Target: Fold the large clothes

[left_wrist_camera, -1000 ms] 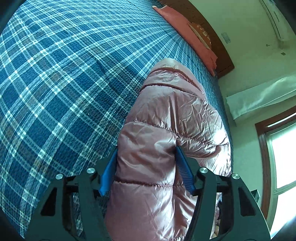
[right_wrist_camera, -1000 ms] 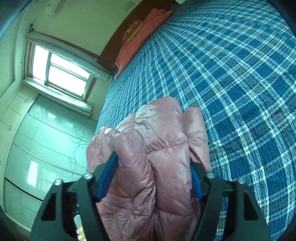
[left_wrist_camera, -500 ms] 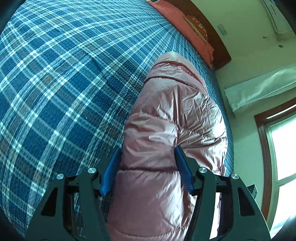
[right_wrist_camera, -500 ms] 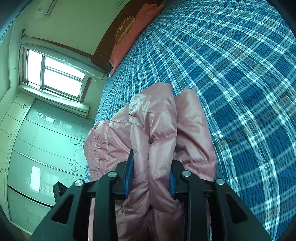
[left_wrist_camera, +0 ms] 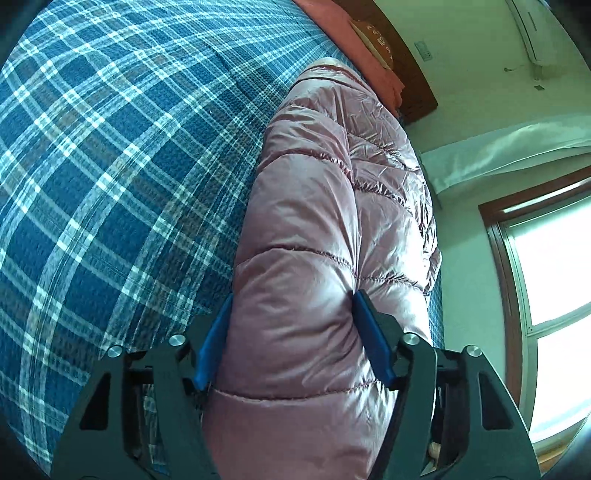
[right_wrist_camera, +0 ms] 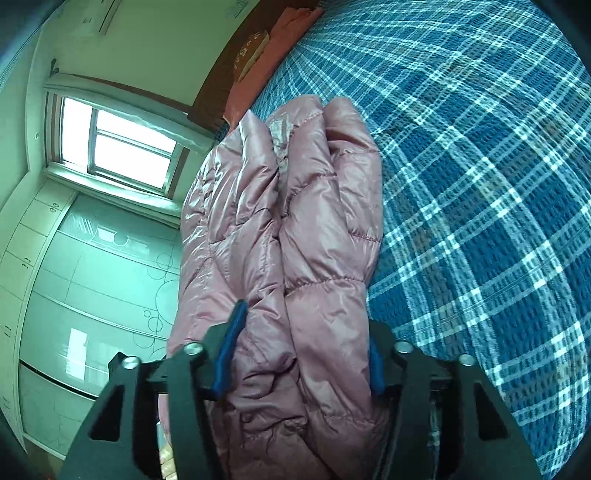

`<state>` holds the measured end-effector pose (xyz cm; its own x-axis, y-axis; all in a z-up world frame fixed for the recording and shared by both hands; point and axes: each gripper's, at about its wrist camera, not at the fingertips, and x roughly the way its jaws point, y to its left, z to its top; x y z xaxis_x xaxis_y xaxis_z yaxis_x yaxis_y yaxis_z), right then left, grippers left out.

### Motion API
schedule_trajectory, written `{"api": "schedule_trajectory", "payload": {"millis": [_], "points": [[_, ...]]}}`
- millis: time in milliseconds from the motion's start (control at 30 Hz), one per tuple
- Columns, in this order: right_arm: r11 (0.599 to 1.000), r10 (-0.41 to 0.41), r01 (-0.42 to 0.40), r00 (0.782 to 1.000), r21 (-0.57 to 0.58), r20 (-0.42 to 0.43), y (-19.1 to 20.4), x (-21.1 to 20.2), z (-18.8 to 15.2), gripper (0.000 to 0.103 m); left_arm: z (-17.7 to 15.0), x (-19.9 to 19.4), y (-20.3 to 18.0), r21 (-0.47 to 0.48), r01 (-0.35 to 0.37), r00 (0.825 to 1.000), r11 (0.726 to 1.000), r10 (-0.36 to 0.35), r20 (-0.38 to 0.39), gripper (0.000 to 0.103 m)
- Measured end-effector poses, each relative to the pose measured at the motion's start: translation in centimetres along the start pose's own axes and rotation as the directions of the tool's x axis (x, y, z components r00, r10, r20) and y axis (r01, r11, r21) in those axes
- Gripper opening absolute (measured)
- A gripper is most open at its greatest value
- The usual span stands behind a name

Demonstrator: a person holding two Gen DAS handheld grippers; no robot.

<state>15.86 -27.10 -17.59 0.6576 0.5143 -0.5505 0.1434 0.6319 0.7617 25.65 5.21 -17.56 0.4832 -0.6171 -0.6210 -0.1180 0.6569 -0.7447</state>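
I see a glossy dusty-pink quilted puffer jacket (left_wrist_camera: 332, 229) on a bed (left_wrist_camera: 110, 155) covered in blue plaid crossed by white lines. Both my tools are black with blue pads (right_wrist_camera: 231, 354), and the pillows (right_wrist_camera: 280, 33) are salmon pink.

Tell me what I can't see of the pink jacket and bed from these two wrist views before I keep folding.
- Puffer jacket: its near end runs off the bottom edge in both views, behind the left gripper and right gripper.
- Its underside: hidden by its own bulk.
- Plaid bedspread beneath it: covered.
- Pillow print: too small to read.
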Motion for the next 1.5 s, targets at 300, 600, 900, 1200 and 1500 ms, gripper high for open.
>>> {"api": "schedule_trajectory", "payload": {"millis": [300,600,900,1200,1500], "points": [[1.0,0.014,-0.013,1.0,-0.027,0.013,-0.2,-0.7,0.2,0.025,-1.9,-0.5,-0.4,0.018,-0.002,0.999,1.0,0.001,0.035,0.051],[0.997,0.06,-0.062,0.997,0.05,0.038,-1.2,-4.6,-2.9,0.05,-3.5,-3.7,-1.0,0.061,-0.05,0.998,0.997,0.047,0.051,0.073],[0.996,0.049,-0.051,0.998,0.077,0.033,-2.6,-6.3,-6.3,0.05,-5.8,-3.9,-0.6,0.103,-0.113,0.993,0.988,0.108,0.049,0.074],[0.991,0.065,-0.072,0.996,0.116,0.063,-2.9,-8.4,-7.9,0.05,-7.8,-5.5,-0.3,0.08,-0.142,0.987,0.987,0.135,0.084,0.074],[0.989,0.063,-0.073,0.995,0.129,0.082,-3.2,-10.8,-11.2,0.05,-9.5,-6.6,0.1,0.045,-0.187,0.976,0.981,0.181,0.119,0.074]]}}
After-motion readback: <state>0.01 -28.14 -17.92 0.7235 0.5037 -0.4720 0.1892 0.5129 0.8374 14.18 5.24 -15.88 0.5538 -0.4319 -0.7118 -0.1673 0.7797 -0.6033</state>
